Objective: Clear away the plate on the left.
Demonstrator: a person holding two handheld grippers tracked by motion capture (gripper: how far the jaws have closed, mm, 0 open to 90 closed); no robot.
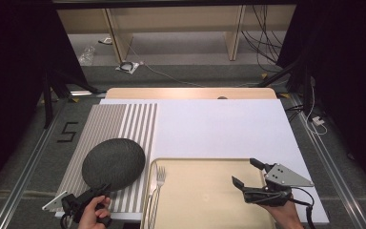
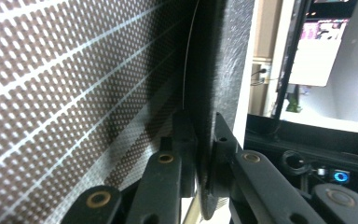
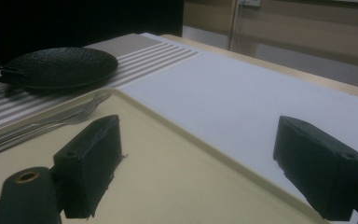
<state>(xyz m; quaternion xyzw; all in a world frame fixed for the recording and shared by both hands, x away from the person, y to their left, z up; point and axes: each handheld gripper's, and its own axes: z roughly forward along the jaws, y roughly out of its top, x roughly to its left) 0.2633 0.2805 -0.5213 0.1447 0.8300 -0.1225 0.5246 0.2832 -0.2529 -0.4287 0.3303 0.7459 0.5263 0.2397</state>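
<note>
white tabletop (image 1: 219, 124) is slick. left gripper (image 1: 102, 190) fingers clamp the plate (image 1: 113, 163) rim only; it could tip or slip out. right gripper (image 1: 246, 172) fingers apart.

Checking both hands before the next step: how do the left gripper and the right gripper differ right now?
The left gripper is shut on the rim of the black plate; the right gripper stands open and holds nothing. The left sits over the striped placemat; the right hovers over the beige tray. Both are black two-fingered tools, each held in a hand.
</note>
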